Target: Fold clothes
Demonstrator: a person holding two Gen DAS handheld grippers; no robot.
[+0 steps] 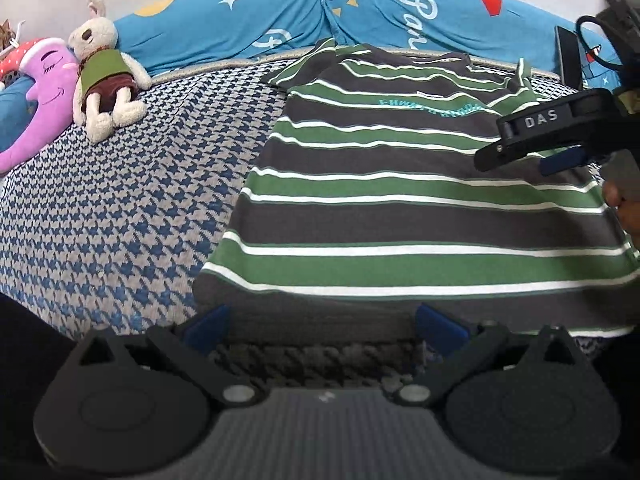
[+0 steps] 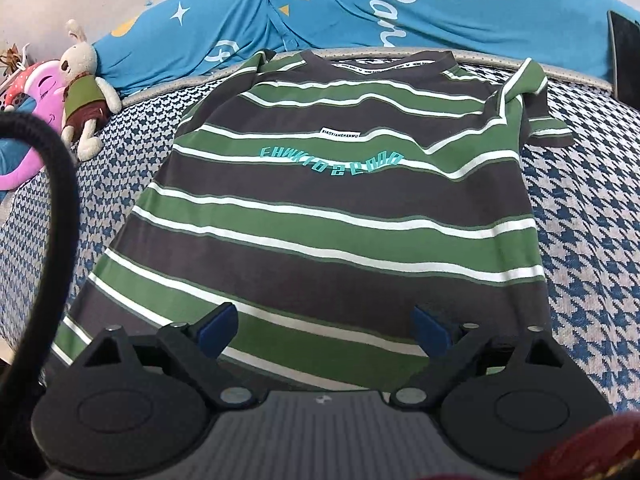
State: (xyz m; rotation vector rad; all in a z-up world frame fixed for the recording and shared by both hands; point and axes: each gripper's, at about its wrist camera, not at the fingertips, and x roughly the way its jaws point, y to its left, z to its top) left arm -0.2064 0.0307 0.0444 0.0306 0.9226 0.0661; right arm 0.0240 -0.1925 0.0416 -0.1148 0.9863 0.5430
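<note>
A green, grey and white striped T-shirt (image 2: 320, 216) lies flat, front up, on the houndstooth bed cover, collar at the far end and teal lettering across the chest. Its right sleeve is folded and crumpled. In the left wrist view the same T-shirt (image 1: 400, 184) spreads to the right. My left gripper (image 1: 322, 326) is open at the shirt's near hem, left of centre, holding nothing. My right gripper (image 2: 324, 330) is open above the lower hem with nothing between its blue pads. The right gripper (image 1: 536, 136) also shows from the side over the shirt's right part.
A long blue pillow (image 2: 360, 8) lines the far edge of the bed. A plush rabbit (image 1: 104, 68) and a purple plush toy (image 1: 44, 92) lie at the far left. A dark flat object (image 2: 624, 56) leans at the far right. A black cable (image 2: 60, 184) curves at left.
</note>
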